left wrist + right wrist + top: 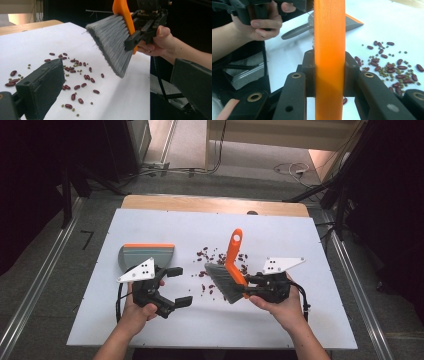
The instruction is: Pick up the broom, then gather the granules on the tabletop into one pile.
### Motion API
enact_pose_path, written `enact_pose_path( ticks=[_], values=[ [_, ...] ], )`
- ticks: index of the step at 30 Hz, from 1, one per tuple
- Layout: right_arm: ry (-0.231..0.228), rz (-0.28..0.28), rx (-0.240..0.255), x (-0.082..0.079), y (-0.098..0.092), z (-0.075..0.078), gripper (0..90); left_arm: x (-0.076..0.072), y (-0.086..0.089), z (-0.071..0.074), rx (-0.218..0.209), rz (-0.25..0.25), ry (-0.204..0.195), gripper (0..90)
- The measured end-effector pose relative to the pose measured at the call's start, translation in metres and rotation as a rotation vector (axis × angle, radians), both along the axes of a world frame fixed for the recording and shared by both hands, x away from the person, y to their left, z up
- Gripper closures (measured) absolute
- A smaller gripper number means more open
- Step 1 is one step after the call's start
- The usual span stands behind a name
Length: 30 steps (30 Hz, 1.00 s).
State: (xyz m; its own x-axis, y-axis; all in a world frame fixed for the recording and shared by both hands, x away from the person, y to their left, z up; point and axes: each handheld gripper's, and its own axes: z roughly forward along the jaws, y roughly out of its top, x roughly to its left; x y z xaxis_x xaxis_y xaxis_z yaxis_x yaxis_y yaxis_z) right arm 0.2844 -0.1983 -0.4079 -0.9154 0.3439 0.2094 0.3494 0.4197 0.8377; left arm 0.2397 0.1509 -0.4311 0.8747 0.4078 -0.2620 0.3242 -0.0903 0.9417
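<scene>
An orange-handled brush (231,257) with grey bristles (112,42) is held above the white table sheet (150,225). My right gripper (252,287) is shut on its handle (329,37) just above the bristles. Red beans and small green ones (220,257) lie scattered beside and beneath the bristles (75,72) (392,65). A grey dustpan with an orange lip (146,254) rests on the sheet to the left, also seen in the right gripper view (352,23). My left gripper (180,286) stands open just in front of the dustpan, nothing between its jaws, which point toward the beans.
The sheet covers a wooden table whose far edge (215,204) shows. Cables (290,169) lie on the floor beyond. Metal rails (35,285) run along both sides of the table. The near part of the sheet (220,325) is bare.
</scene>
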Motion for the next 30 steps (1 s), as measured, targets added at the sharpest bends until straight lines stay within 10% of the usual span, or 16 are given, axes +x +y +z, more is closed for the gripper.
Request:
enact_pose_path(
  ticks=[15, 30],
  values=[
    [-0.053, -0.161, -0.059, 0.013, -0.02, 0.005, 68.8, -0.006, 0.003, -0.005, 0.053, 0.039, -0.016, 0.2],
    [-0.139, -0.289, -0.303, 0.059, -0.012, 0.004, 68.8, -0.026, 0.03, -0.015, 0.086, 0.136, -0.02, 0.2]
  ],
)
